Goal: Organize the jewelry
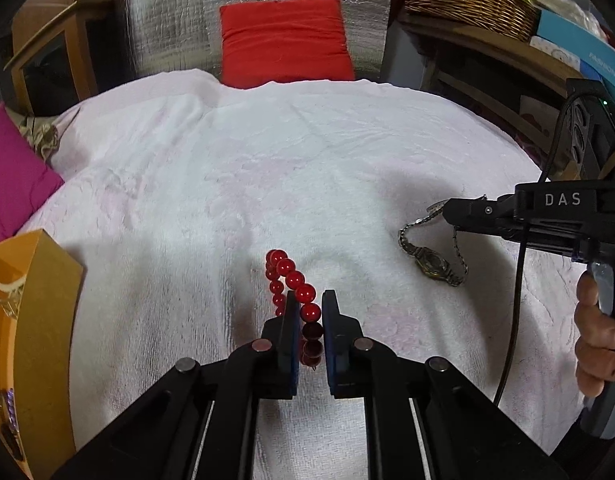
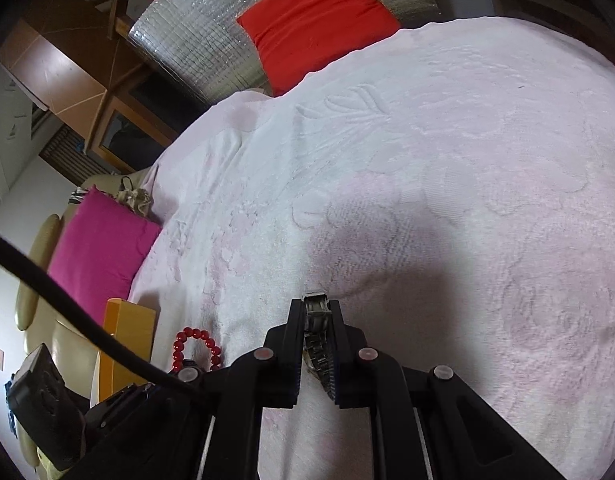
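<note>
With the left gripper (image 1: 310, 316) fingers closed on the red bead bracelet (image 1: 291, 276) and the right gripper (image 2: 316, 312) pinching the watch (image 1: 431, 262) band, both near the bed's (image 1: 267, 160) front edge, lift slowly toward the orange box (image 1: 35, 280) at its left edge, probably avoiding snags.

We see a red bead bracelet (image 1: 293, 280) of glossy round beads standing up on edge from the white towel (image 1: 267, 184), its near beads caught between the fingers of the left gripper (image 1: 310, 308). Off to the right, a metal-link wristwatch (image 1: 429, 260) hangs with its band pinched by the right gripper (image 2: 316, 308), its dial low against the towel. At the left edge stands an open orange jewelry box (image 1: 39, 280).
</note>
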Demonstrator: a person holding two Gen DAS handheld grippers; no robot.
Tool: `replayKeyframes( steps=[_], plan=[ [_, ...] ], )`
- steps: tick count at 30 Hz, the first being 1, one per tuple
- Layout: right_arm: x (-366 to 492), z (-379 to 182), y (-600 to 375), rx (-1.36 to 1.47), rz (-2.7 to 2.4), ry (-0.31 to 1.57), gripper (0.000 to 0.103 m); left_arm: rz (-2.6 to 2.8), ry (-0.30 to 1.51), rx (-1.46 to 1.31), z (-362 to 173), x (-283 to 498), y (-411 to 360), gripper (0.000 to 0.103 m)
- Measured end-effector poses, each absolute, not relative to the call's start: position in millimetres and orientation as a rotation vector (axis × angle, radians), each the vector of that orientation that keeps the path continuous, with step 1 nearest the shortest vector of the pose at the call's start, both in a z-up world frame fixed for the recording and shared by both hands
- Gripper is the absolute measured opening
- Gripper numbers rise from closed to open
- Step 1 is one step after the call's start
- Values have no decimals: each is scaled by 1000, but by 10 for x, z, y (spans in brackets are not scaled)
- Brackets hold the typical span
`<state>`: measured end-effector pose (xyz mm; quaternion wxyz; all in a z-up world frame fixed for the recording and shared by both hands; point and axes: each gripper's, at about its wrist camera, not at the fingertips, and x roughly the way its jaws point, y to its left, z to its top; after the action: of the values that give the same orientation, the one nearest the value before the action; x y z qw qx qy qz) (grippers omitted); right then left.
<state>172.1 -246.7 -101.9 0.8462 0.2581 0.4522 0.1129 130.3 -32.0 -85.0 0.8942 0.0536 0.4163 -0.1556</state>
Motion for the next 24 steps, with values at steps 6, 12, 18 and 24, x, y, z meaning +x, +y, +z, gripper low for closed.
replayKeyframes(
  steps=[6,12,18,24],
  plan=[
    [1659,-981,-2599,572,238,941,12,-313,858,131,-842,1280,-365,10],
    [1596,-1008,-2756,572,211,951,12,-315,861,137,-849,1273,-379,10],
    [1564,-1051,-2862,619,228,970,15,-317,872,132,-876,1298,-404,10],
    [1608,-1074,-2872,719,244,985,19,-323,871,130,-879,1297,-393,10]
  ],
)
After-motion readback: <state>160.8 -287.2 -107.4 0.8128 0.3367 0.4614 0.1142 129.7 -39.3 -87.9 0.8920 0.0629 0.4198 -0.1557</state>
